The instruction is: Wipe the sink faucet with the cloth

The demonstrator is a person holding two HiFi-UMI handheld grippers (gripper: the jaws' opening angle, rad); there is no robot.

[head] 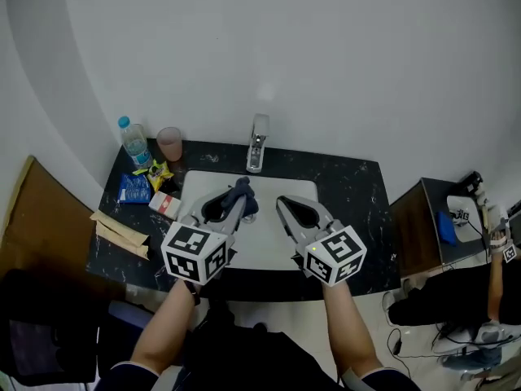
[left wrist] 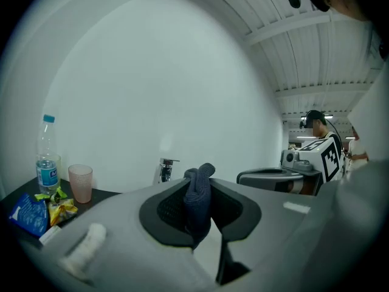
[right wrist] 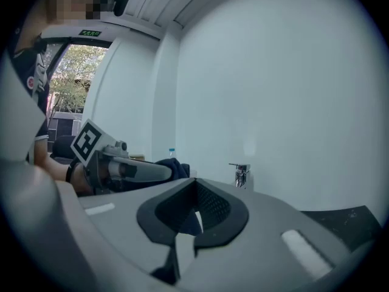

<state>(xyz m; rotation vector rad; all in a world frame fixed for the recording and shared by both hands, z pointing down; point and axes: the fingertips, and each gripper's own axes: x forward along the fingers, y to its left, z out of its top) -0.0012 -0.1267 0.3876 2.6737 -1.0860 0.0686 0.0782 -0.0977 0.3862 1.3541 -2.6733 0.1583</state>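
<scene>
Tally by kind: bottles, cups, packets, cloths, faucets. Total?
Bottle: 1
Cup: 1
Packets: 2, blue packet and yellow packet
Cloth: 1
Faucet: 1
Total: 6

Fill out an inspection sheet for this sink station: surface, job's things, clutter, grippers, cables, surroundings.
Surface: black marbled counter around a white sink.
Job's things: faucet upright behind the sink; dark blue cloth held up, apart from the faucet.
Clutter: at the counter's left, water bottle, pink cup, blue packet, yellow packet, brown paper strips.
Grippers: left hand-held gripper shut on the cloth; right hand-held gripper shut, empty.
Cables: some on the floor at the right.
Surroundings: white wall; brown board on the left; wooden cabinet on the right.
</scene>
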